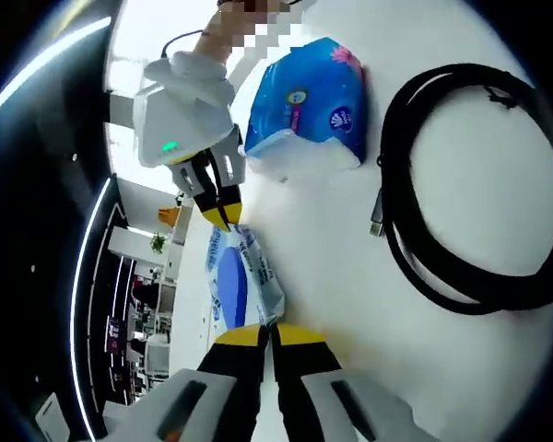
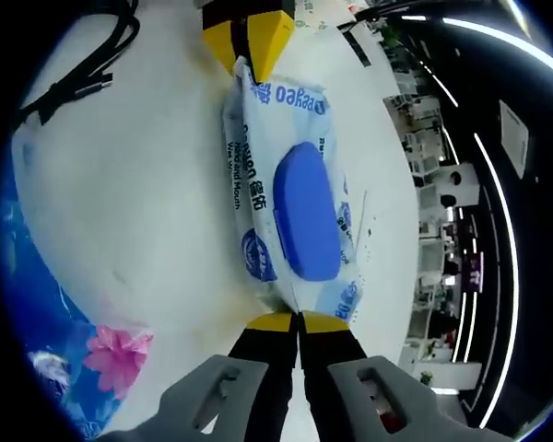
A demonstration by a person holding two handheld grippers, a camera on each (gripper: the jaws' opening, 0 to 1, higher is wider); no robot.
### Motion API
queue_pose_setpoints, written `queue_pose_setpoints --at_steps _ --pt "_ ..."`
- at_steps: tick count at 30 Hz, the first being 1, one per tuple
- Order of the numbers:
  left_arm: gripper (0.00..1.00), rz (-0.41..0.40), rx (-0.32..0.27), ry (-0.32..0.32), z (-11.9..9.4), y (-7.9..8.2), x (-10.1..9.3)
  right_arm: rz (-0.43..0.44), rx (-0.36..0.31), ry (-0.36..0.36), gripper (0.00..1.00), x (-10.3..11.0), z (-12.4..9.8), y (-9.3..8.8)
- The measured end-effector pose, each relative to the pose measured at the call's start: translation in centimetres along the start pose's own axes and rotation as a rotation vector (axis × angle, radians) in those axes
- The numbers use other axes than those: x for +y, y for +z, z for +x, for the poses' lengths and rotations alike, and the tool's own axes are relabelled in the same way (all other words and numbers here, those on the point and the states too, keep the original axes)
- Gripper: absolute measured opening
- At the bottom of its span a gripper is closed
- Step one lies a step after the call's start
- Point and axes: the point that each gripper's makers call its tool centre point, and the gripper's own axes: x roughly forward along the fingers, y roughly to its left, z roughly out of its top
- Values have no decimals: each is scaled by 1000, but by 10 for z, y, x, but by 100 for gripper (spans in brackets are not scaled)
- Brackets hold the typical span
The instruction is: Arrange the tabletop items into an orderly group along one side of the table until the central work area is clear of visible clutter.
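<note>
While both grippers clamp it: the white soft pack of wet wipes with a blue oval lid (image 2: 290,207) is stretched between them, one at each end seam.
Left gripper (image 1: 272,333): yellow-tipped jaws pressed together on the near end seam of the wet-wipe pack, seen at the bottom of the left gripper view.
Right gripper (image 2: 298,321): yellow-tipped jaws pinched tight on the opposite end seam of the pack; in the left gripper view it comes in from the top left, its tips on the pack's far end.
Wet-wipe pack, place: close to the edge of the white bench (image 1: 350,276), lid facing up; whether it rests on the bench or is lifted off it, I cannot tell.
Blue plastic pack of tissues with a pink flower print (image 1: 306,106): lies on the bench, apart from the wet-wipe pack.
Black coiled cable (image 1: 470,184): lies in a loose loop on the bench, beside the tissue pack, its plug end pointing towards the wet-wipe pack.
</note>
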Motion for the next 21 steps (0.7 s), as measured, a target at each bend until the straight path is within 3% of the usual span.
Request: queue_pose_setpoints --at_steps 3,21 --pt "1 -9 4 6 0 -8 4 -5 1 -8 0 -3 -4 4" --pt "1 -11 28 40 -22 -5 4 -18 6 -31 0 -8 -20 18"
